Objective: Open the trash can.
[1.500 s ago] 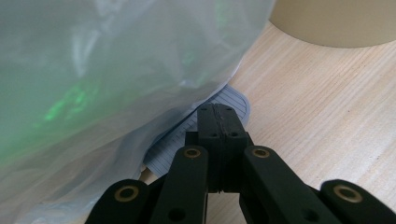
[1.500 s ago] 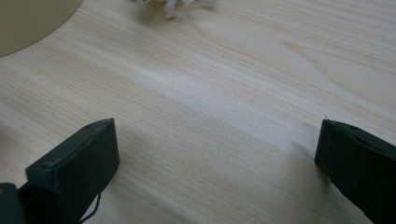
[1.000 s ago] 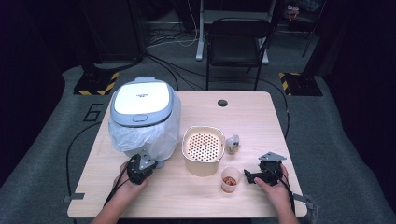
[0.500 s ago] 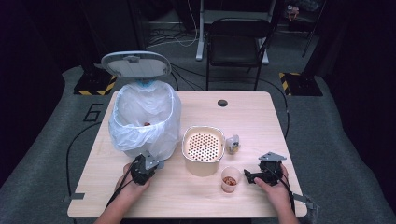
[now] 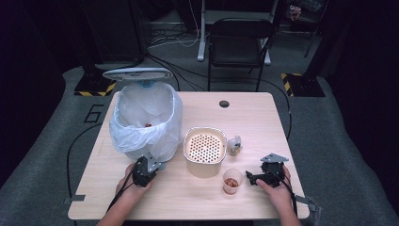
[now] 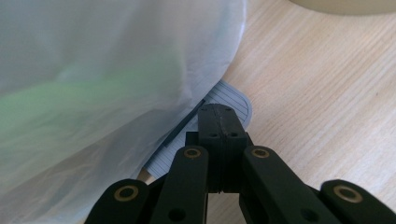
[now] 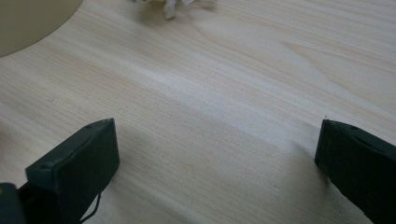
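A grey pedal bin point(image 5: 146, 122) lined with a white bag stands at the table's left, its lid point(image 5: 137, 73) swung up and back. A few small reddish scraps lie inside. My left gripper point(image 5: 153, 165) is at the bin's foot. In the left gripper view it point(image 6: 220, 116) is shut, jaws pressed together with nothing between them, its tip resting on the ribbed grey pedal point(image 6: 236, 99) under the bag point(image 6: 93, 70). My right gripper point(image 5: 250, 179) lies open on the table just right of a small cup point(image 5: 232, 181) of reddish bits. Bare wood shows between its fingertips point(image 7: 217, 140).
A cream bowl with a perforated insert point(image 5: 204, 150) stands mid-table, and its edge point(image 7: 28, 18) shows in the right gripper view. A small crumpled wrapper point(image 5: 234, 145) lies beside it. A cable hole point(image 5: 224, 103) is at the back, with a chair point(image 5: 240, 42) beyond the table.
The bin's lid, shut a second ago, has swung up and stands open. Both grippers have stayed nearly where they were.
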Tool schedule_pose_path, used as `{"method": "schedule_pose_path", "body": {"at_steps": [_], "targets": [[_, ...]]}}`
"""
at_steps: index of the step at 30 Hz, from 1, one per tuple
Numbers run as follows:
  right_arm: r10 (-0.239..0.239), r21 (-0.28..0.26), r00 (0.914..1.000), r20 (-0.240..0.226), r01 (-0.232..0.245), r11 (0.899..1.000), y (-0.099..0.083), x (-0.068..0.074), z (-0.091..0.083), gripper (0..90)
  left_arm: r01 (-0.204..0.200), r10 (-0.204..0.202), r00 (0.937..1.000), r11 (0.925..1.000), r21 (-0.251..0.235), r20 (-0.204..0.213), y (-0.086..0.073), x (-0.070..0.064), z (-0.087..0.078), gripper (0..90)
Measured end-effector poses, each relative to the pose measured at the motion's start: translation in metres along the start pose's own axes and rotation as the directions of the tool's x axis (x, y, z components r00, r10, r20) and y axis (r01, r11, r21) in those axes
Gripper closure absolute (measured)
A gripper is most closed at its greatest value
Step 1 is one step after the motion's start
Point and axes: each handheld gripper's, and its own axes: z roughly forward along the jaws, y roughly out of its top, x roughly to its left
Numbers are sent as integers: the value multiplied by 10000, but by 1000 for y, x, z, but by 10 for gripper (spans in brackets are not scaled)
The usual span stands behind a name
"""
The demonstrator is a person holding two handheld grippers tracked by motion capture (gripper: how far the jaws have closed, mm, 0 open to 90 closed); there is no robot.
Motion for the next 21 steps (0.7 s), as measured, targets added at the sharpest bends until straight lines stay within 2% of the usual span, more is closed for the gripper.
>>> {"method": "schedule_pose_path", "body": {"at_steps": [1, 5, 8, 11, 16, 19, 21], "targets": [[4, -3, 10000, 3, -4, 10000, 0, 0, 0, 0, 123, -123, 9999, 9999, -12, -34, 0, -2, 0, 900], [5, -3, 10000, 12, -5, 10000, 0, 0, 0, 0, -41, 40, 9998, 10000, -40, -202, -1, -5, 0, 900], [-20, 16, 10000, -30, 20, 10000, 1, 1, 1, 0, 126, -128, 9994, 9999, -83, -308, -1, -6, 0, 900], [-96, 20, 10000, -14, 96, 10000, 1, 0, 1, 0, 52, -53, 9993, 10000, -30, -373, -1, -7, 0, 900], [-16, -18, 10000, 9, 16, 10000, 1, 1, 2, 7, 148, -151, 9998, 9997, -171, -162, -2, -3, 0, 900], [-18, -120, 10000, -47, 18, 9999, 2, 2, 1, 70, -239, 235, 9991, 9997, -107, -366, -2, -10, 0, 900], [-106, -286, 9999, -106, 103, 9995, 3, 2, 1, 136, -422, 421, 9965, 9991, 4, -724, -1, -16, 1, 900]]}}
